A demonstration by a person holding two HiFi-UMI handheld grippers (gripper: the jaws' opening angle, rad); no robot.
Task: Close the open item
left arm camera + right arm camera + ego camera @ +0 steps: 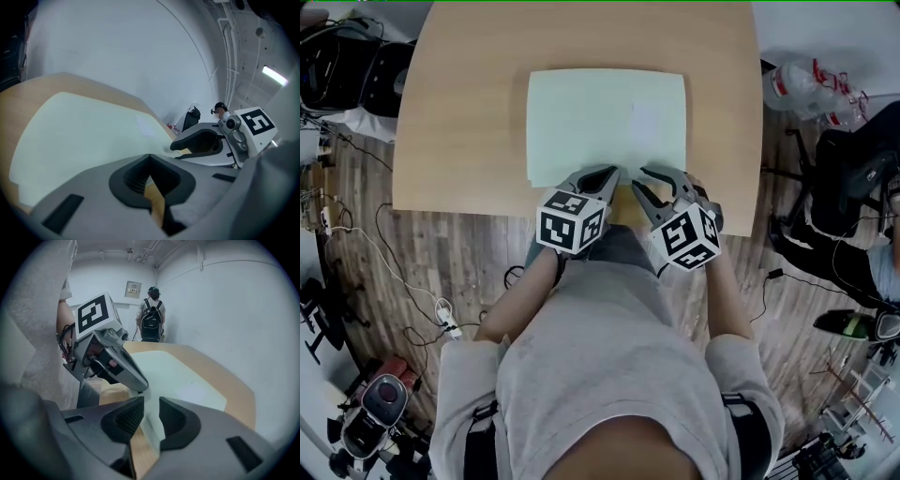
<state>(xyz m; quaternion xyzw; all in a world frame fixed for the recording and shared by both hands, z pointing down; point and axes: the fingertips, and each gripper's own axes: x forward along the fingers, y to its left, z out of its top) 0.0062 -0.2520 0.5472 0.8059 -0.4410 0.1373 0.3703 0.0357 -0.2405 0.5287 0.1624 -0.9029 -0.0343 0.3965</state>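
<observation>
The pale green folder [605,127] lay flat on the wooden table [459,141], its near edge at both grippers. The left gripper [611,174] had its jaws pressed together on nothing. The right gripper [645,178] stood spread, with the folder's edge in the gap, untouched. Only the right gripper view showed a person with a backpack [151,319]; only the head view showed plastic bottles [811,86] on the floor.

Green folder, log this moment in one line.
folder: flat on table | left gripper: jaws together, near edge | right gripper: jaws apart
</observation>
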